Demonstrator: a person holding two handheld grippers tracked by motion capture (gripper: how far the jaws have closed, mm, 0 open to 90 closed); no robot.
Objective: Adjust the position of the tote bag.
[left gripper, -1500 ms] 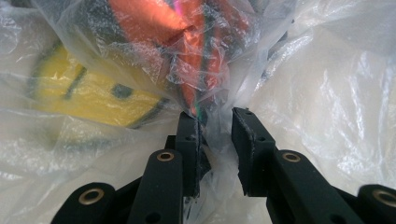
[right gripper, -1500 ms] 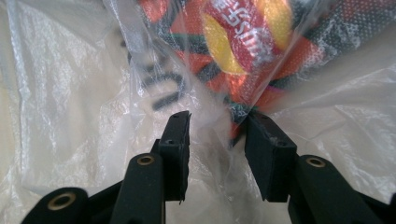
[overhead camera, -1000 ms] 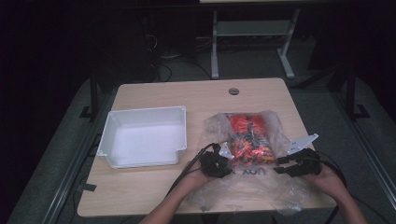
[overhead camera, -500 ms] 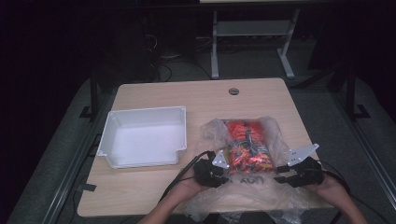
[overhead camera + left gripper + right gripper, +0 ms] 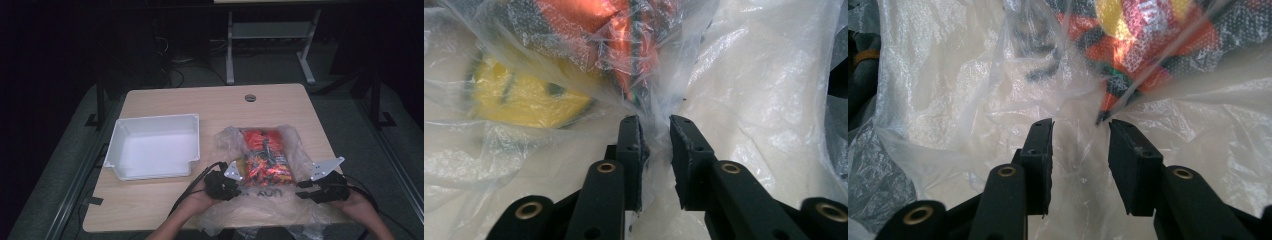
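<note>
A clear plastic bag (image 5: pixel 265 155) packed with orange, red and yellow pieces lies on the right half of the wooden table (image 5: pixel 225 102). Its loose film spreads over the front edge. My left gripper (image 5: pixel 234 183) sits at the bag's near left corner. In the left gripper view its jaws (image 5: pixel 655 122) have just been closing and pinch a gathered fold of film (image 5: pixel 658 117). My right gripper (image 5: pixel 303 189) is at the bag's near right corner. Its jaws (image 5: pixel 1080 125) have also been closing but still stand apart, with slack film (image 5: pixel 1073 150) between them.
A white, empty tray (image 5: pixel 155 120) stands on the table's left half, just left of the left gripper. A round cable hole (image 5: pixel 250 97) is near the far edge. Dark floor and a metal stand's legs (image 5: pixel 230 55) lie beyond the table.
Both grippers have drawn slightly toward the table's front edge, and the bag's loose film has come with them, now spreading over that edge. The tray has not moved.
</note>
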